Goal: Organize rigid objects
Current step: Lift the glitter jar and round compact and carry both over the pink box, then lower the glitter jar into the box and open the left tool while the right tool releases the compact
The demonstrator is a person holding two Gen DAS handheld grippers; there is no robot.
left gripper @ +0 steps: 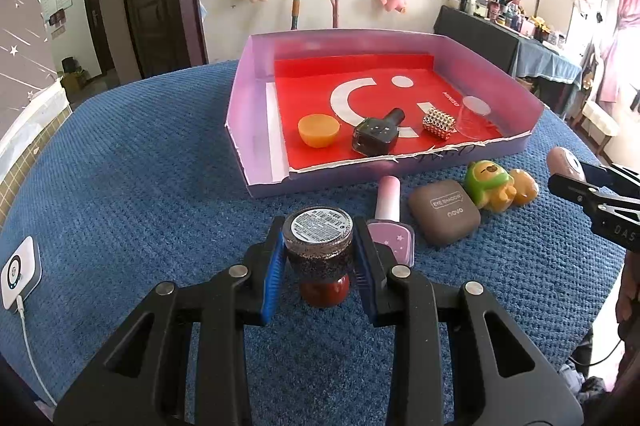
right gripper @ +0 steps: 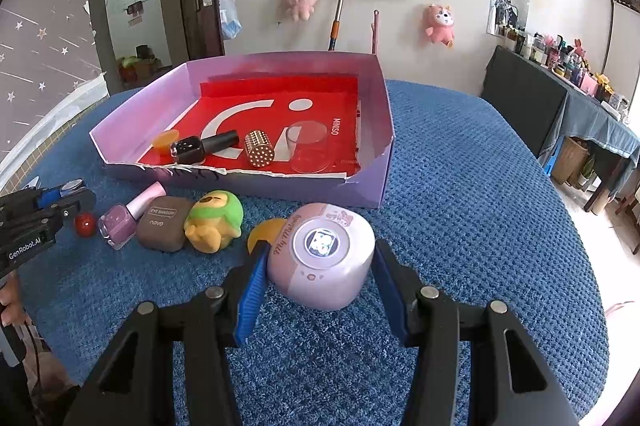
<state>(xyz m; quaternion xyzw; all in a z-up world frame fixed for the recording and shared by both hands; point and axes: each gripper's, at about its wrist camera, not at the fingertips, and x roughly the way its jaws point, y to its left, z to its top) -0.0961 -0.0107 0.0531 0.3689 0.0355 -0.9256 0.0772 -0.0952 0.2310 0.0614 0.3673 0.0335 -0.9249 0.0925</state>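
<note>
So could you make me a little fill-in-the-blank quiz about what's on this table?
The left tool grips a glittery bottle with a ___ cap.
The box has a ___ floor.
The black bottle in the box lies on its ___.
The brown case reads "EYE ___".

Missing: red; red; side; SHADOW

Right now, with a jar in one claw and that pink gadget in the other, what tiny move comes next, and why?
Probably lift the glitter jar and carry it over the purple tray's torn front edge. The left gripper jaws are shut on it, and the tray already holds sorted items.
</note>
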